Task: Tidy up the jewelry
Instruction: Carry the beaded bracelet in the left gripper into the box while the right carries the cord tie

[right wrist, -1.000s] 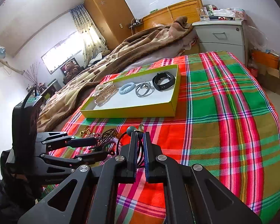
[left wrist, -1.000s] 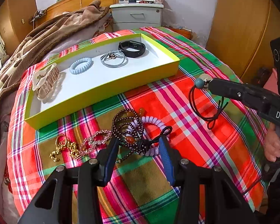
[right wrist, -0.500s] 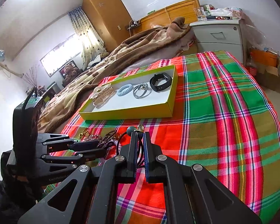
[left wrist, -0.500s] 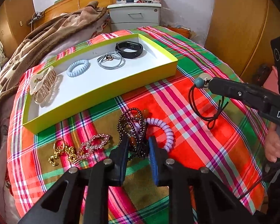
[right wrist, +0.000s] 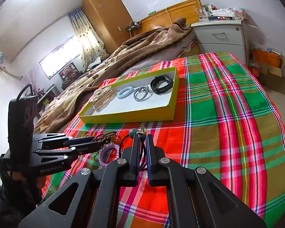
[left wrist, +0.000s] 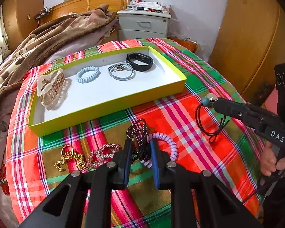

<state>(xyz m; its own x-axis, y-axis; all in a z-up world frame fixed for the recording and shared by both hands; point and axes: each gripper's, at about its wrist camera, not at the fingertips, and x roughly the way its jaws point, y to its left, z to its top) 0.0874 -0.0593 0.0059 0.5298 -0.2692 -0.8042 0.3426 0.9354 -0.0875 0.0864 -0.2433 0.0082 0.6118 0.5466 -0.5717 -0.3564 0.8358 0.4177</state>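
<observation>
A yellow-green tray (left wrist: 112,108) (right wrist: 131,115) on the plaid cloth holds a clear hair claw (left wrist: 50,86), a blue spiral tie (left wrist: 87,74), a grey cord tie (left wrist: 121,70) and a black band (left wrist: 139,61). In front of it lie a gold chain (left wrist: 70,158), a pink crystal bracelet (left wrist: 102,154) and a lilac spiral tie (left wrist: 166,145). My left gripper (left wrist: 140,146) is shut on a dark bead bracelet (left wrist: 137,133) down on the cloth. My right gripper (right wrist: 141,138) is shut on a black cord with a teal bead (left wrist: 206,101) (right wrist: 133,132), held above the cloth.
The plaid cloth (right wrist: 228,114) covers a round surface that drops off at right and front. A brown blanket (left wrist: 38,39) lies behind left. A grey nightstand (left wrist: 144,24) stands behind the tray. Wooden doors (left wrist: 247,28) stand at right.
My left gripper's fingers closed in from wide open onto the dark bead bracelet. My right gripper held still with the black cord.
</observation>
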